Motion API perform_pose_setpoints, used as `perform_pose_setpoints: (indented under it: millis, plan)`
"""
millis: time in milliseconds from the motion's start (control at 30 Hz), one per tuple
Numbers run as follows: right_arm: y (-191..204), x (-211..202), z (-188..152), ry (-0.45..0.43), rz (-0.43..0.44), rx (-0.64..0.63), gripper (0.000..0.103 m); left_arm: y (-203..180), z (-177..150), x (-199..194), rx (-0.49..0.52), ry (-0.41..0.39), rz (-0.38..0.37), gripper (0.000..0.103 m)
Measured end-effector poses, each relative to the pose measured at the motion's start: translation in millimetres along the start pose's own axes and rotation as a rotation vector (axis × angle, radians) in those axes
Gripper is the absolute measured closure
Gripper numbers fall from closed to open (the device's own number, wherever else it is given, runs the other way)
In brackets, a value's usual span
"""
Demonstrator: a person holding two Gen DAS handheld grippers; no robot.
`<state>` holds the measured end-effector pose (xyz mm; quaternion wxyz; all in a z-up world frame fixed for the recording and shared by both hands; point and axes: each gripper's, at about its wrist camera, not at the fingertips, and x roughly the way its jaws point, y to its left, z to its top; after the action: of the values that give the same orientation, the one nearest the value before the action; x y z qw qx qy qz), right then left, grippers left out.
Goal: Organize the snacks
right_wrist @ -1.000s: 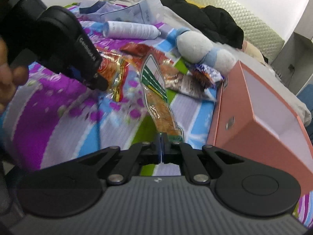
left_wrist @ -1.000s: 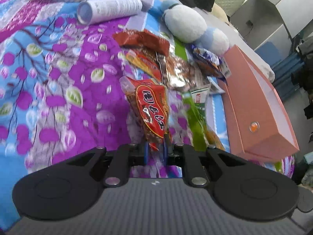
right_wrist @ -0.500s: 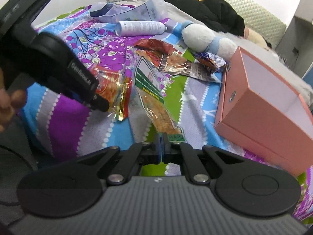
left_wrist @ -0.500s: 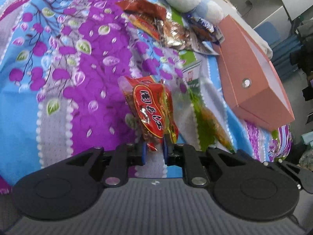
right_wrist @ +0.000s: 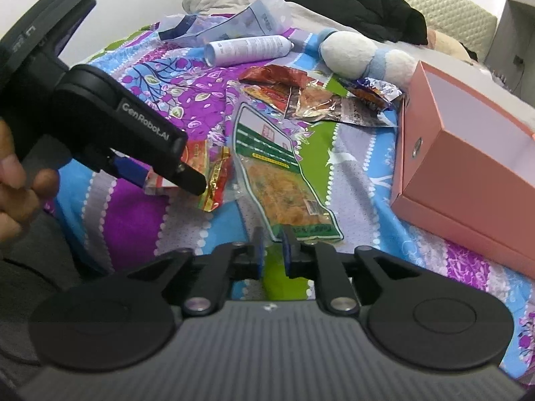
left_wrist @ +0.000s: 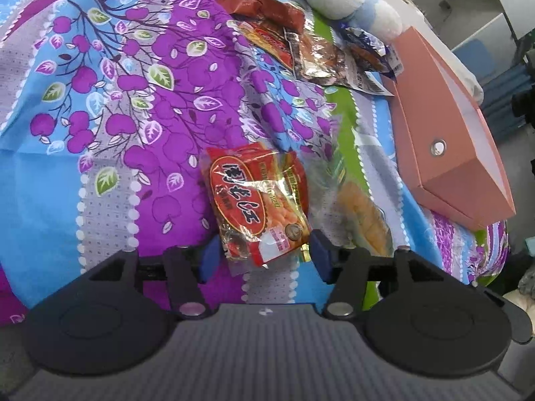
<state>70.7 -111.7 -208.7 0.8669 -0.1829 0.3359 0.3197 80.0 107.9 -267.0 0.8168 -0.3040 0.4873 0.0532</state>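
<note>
A red snack packet (left_wrist: 257,204) lies flat on the flowered bedspread (left_wrist: 140,107). Its near end sits between the fingers of my left gripper (left_wrist: 264,255), whose jaws are opening and do not press on it. Just to its right lies a green-and-clear packet (right_wrist: 281,173) with orange contents. My right gripper (right_wrist: 272,250) stands at that packet's near edge, its jaws opening a little and clear of the wrapper. In the right wrist view the left gripper (right_wrist: 164,180) hovers over the red packet (right_wrist: 214,170), held by a hand (right_wrist: 13,180). The green-and-clear packet (left_wrist: 361,214) also shows in the left wrist view.
An open pink box (right_wrist: 468,167) with a white inside stands on the bed at the right, also seen as the pink box (left_wrist: 444,153). Behind lie a heap of snack wrappers (right_wrist: 301,97), a white-and-blue plush toy (right_wrist: 351,53), a white bottle (right_wrist: 247,48) and dark clothes (right_wrist: 367,3).
Both grippers carried their packets toward the near edge of the bed, then opened. The red packet and the green-and-clear packet now lie on the bedspread instead of hanging from shut jaws.
</note>
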Motion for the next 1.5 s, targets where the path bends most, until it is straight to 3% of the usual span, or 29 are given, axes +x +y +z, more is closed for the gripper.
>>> perform_pose_setpoints:
  millis: [67,200,267,300,467,633,767,900,1067,1200,1300,1367,1500]
  plan:
    - [-3,-1,-1,-0.007,0.007,0.026,0.056,1,0,0,-0.011,0.002,-0.001,0.041]
    - [-14,-2,-1,-0.046,0.034,0.085,0.038,2,0,2,-0.015,0.003,0.008,0.040]
    - [-20,-1,-2,-0.067,0.045,0.122,0.020,1,-1,2,-0.013,0.001,0.013,0.040]
    - [-24,1,-2,-0.075,0.044,0.135,0.018,0,-1,2,-0.012,0.000,0.016,0.040]
    - [-38,18,2,-0.086,0.043,0.154,0.017,-2,1,5,-0.005,0.003,0.021,0.040]
    - [-39,41,9,-0.072,0.120,0.080,0.017,-1,2,7,-0.015,0.003,0.008,0.033]
    - [-33,62,8,-0.049,0.068,0.022,0.017,0,4,8,-0.025,0.010,0.009,0.033]
    - [-42,74,3,-0.032,0.097,0.066,0.015,1,6,10,-0.031,0.012,0.011,0.033]
    - [-46,84,-3,-0.020,0.144,0.083,0.003,-3,8,14,-0.001,0.013,0.031,0.033]
    - [-37,87,-2,-0.008,0.129,0.046,0.003,-3,9,16,0.003,0.011,0.039,0.033]
    - [-36,84,-1,-0.002,0.124,0.043,0.010,-3,10,16,0.004,0.008,0.043,0.033]
    - [-37,80,0,-0.006,0.124,0.046,0.023,-3,10,16,0.006,0.005,0.047,0.033]
    - [-36,74,2,-0.010,0.138,0.056,0.039,-5,12,18,0.009,-0.003,0.059,0.034]
